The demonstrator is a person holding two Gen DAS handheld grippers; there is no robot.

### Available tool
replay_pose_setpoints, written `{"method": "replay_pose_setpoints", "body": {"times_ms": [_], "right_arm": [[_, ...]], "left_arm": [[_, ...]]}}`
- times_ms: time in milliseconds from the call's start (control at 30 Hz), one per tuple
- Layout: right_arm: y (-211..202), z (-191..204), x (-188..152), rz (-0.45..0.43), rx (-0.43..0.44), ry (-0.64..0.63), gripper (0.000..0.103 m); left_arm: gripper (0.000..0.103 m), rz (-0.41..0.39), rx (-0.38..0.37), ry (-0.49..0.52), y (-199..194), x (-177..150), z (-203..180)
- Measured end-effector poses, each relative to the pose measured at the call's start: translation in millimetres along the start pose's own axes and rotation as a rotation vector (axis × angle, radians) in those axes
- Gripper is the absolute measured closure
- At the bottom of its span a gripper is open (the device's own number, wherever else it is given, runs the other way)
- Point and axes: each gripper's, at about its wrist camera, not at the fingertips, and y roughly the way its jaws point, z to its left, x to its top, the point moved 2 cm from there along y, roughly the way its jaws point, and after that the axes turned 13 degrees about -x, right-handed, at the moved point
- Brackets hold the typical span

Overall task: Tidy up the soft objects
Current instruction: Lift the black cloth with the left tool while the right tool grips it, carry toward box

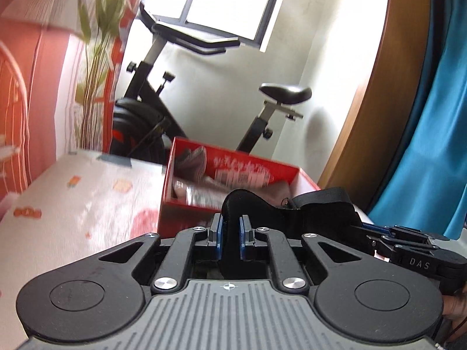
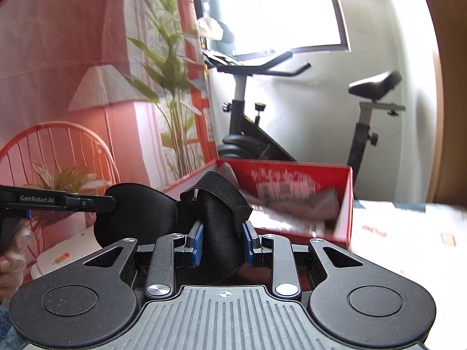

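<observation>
both tools, left tool (image 1: 230, 239) and right tool (image 2: 222, 240), pinch black eye mask (image 2: 137, 218) beside red box (image 2: 346, 204) rim.

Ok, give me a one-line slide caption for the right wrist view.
Right gripper and left gripper both grip a black sleep mask before an open red box.

- Sleep mask (image 2: 140, 218): matt black padded cloth, with a woven ribbed strap (image 2: 224, 201).
- Left gripper (image 1: 230, 234): matt black plastic, shiny metal rivets, blue pads.
- Box (image 1: 289, 172): smooth red cardboard holding grey knitted cloth (image 1: 192, 160).
- Bedsheet (image 1: 78, 207): printed cloth.
</observation>
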Motion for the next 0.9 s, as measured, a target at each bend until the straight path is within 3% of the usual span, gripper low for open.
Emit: {"method": "replay_pose_setpoints", "body": {"times_ms": [200, 333, 567, 700, 900], "right_arm": [[24, -7, 41, -0.029, -0.018, -0.034, 0.078], [60, -19, 57, 0.006, -0.042, -0.020, 0.078], [135, -28, 45, 0.242, -0.067, -0.007, 0.078], [155, -24, 35, 0.343, -0.083, -0.006, 0.078], [170, -23, 25, 0.460, -0.112, -0.018, 0.078]], "left_arm": [[0.091, -0.032, -0.002, 0.046, 27, 38, 4], [0.091, 0.001, 0.009, 0.061, 63, 56, 15], [0.091, 0.153, 0.054, 0.023, 124, 56, 32], [0.091, 0.249, 0.034, 0.030, 146, 47, 38], [0.091, 0.346, 0.067, 0.075, 163, 33, 40]]}}
